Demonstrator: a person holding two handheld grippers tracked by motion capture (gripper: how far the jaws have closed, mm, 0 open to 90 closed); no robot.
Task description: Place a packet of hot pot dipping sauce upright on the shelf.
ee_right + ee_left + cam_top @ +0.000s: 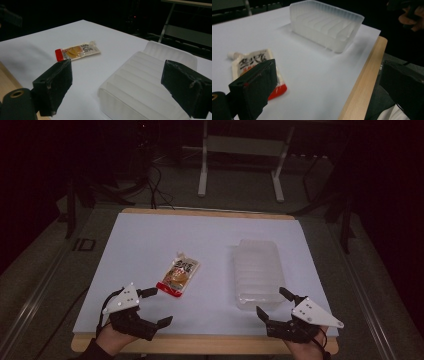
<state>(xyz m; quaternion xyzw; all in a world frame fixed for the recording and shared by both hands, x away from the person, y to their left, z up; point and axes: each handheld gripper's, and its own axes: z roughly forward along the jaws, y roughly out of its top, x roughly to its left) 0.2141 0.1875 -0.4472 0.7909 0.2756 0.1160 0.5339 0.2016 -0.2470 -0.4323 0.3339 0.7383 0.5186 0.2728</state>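
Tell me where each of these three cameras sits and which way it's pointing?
High view: above the person's side, looking forward and down on the white-covered table; both hands with the left tool and right tool show.
Left gripper view: rides the left tool, facing the translucent ribbed plastic tray; its black jaws stand open.
Right gripper view: rides the right tool, over the tray; open black jaws.
Shared: all show the tray and the red-edged printed sauce pouch.

Count was one sauce pouch (178, 275), one clear ribbed plastic tray (256, 273), and two grippers, left (155, 306) and right (272, 304).
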